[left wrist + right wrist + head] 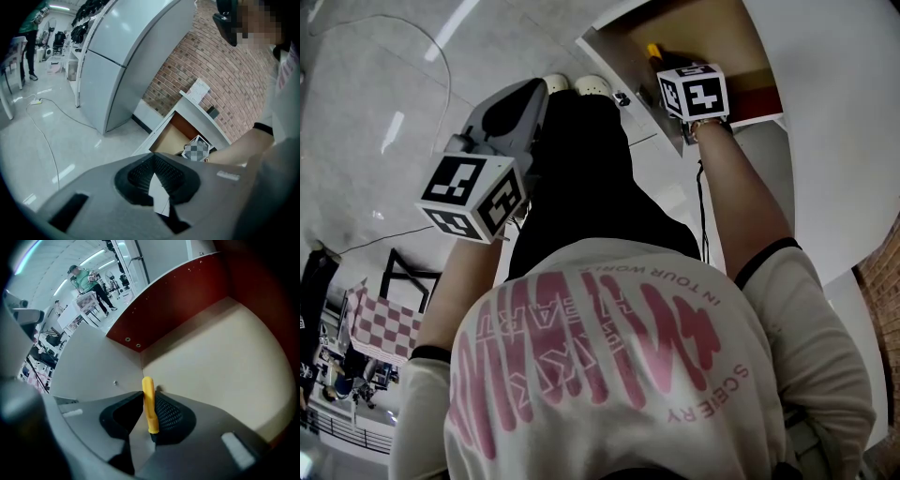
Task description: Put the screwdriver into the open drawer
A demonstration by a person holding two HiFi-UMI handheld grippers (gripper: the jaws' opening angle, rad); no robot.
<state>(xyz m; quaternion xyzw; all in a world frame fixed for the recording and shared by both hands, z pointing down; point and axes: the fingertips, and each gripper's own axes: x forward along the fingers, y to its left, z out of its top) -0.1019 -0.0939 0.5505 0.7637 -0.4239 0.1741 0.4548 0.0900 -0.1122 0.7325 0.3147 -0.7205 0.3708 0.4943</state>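
One yellow screwdriver (149,414), lying six to twelve o'clock, is pinched in the right gripper (149,393) inside the drawer (211,357); the left gripper (153,157) is closed, empty.

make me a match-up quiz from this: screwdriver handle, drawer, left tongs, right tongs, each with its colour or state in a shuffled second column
Column one:
1. screwdriver handle
2. drawer
3. left tongs
4. right tongs

Column two:
a. empty, held away from the drawer
b. yellow
c. holding a tool over the drawer floor
d. pulled open, tan floor inside

Pairs: 1-b, 2-d, 3-a, 4-c
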